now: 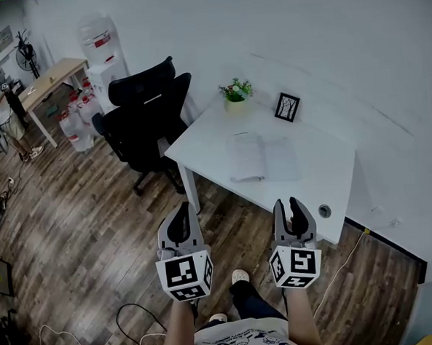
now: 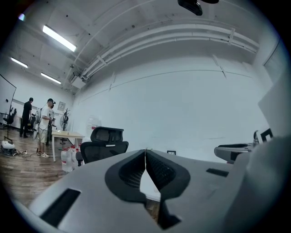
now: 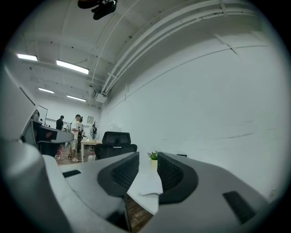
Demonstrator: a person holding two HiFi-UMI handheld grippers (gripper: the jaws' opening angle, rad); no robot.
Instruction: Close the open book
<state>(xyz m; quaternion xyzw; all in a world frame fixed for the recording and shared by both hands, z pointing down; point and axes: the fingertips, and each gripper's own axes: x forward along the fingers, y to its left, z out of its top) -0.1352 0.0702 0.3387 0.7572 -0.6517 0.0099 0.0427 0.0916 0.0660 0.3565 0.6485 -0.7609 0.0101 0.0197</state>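
Nearest the person, the left gripper [image 1: 180, 212] has its jaws pressed together, empty; the right gripper [image 1: 289, 204] holds its jaws slightly apart, gripping nothing. Both hang short of the white table [image 1: 326, 179], where the open book [image 1: 263, 159] lies flat at mid-table. Beyond it stand a potted plant [image 1: 235, 92] and a picture frame [image 1: 287, 106].
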